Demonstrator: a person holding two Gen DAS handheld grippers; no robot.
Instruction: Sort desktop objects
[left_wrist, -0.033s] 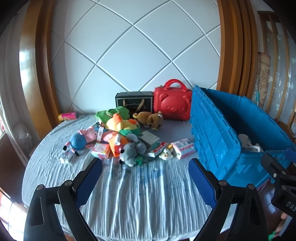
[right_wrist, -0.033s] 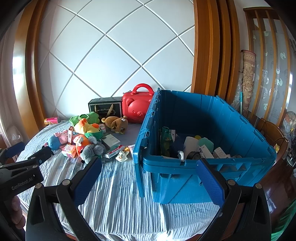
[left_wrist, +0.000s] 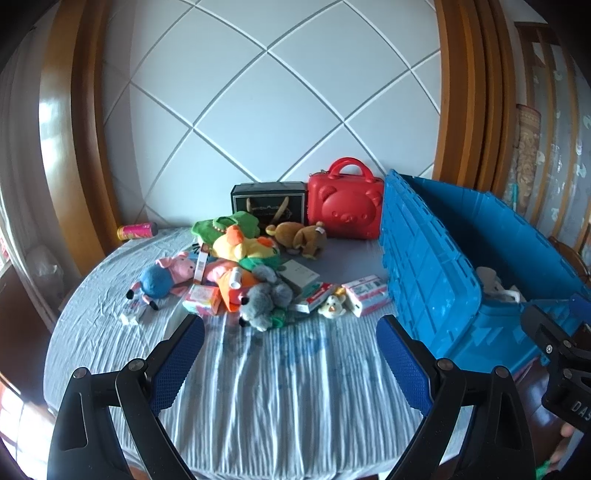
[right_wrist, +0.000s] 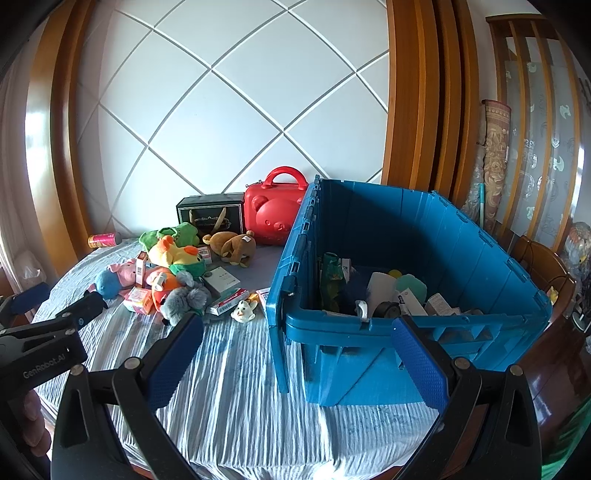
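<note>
Claws both gaping wide and empty, we are seeing the blue bin's (right_wrist: 461, 258) contents only from our right claw (right_wrist: 295, 358); our left claw (left_wrist: 290, 362) is facing the toy pile (left_wrist: 240, 273).

Both fisheye views ride on hand-held grippers at the near edge of the round, cloth-covered table (left_wrist: 280, 398), tilted down toward the far white quilted wall (right_wrist: 221, 110) — the left faces the heap of plush toys (left_wrist: 243, 273), the right the open blue plastic crate (right_wrist: 480, 266); both share toys and crate.
</note>
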